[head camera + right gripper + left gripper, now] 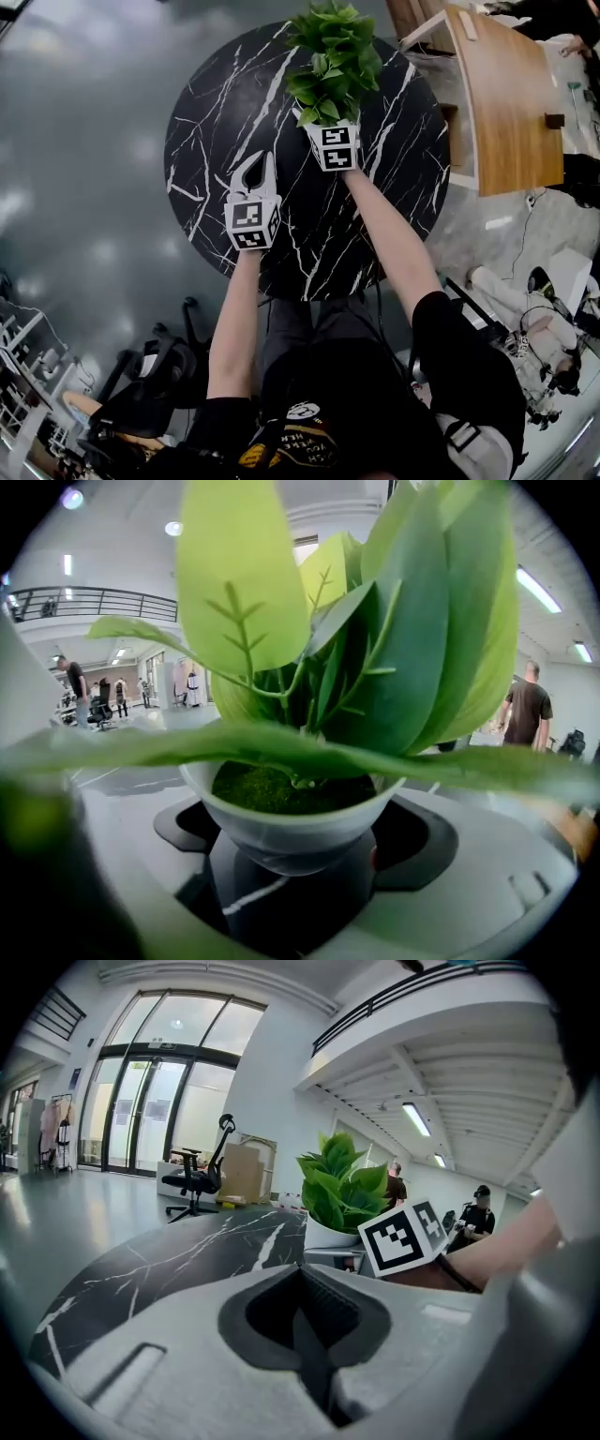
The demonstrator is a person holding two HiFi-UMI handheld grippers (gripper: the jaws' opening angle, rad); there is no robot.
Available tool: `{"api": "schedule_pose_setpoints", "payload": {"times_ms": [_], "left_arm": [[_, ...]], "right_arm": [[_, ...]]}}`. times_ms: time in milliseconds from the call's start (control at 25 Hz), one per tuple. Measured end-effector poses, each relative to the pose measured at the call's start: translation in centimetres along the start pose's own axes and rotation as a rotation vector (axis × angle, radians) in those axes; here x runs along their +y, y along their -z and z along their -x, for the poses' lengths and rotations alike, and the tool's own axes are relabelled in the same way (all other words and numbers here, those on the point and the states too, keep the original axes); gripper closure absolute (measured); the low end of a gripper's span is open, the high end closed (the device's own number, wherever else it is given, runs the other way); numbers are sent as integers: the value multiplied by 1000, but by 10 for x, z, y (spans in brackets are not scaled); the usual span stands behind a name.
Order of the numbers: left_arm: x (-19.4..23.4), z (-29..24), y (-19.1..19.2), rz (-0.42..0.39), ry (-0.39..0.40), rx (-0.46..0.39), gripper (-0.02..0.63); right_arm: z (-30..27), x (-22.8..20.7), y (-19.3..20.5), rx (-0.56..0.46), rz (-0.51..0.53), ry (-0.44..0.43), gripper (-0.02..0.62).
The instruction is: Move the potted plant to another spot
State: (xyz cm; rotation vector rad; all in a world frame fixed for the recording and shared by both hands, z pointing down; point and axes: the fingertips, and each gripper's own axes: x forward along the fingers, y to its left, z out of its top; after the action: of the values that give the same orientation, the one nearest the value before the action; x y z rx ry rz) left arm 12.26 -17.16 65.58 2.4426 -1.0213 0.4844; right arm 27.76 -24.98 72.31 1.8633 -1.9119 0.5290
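Observation:
A potted plant (333,56) with broad green leaves in a white pot (291,822) is at the far side of the round black marble table (216,122). My right gripper (328,120) is shut on the pot, one jaw on each side of its wall. In the right gripper view the pot's underside shows with dark tabletop below it. My left gripper (255,171) hovers over the table's middle, left of and nearer than the plant, shut with nothing in it. In the left gripper view the plant (342,1190) stands ahead to the right, behind the right gripper's marker cube (403,1237).
A wooden desk (506,94) stands past the table at the upper right. An office chair (197,1180) and cardboard boxes (246,1171) are on the floor beyond. People (481,1213) stand in the background. Bags and gear (141,394) lie by my feet.

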Motion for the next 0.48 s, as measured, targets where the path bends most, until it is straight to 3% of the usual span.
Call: {"api": "schedule_pose_setpoints", "payload": {"times_ms": [480], "left_arm": [[-74,-35,-1,-62,90,25,601]], "right_arm": [[85,-199,55,33,-169,288,104]]}}
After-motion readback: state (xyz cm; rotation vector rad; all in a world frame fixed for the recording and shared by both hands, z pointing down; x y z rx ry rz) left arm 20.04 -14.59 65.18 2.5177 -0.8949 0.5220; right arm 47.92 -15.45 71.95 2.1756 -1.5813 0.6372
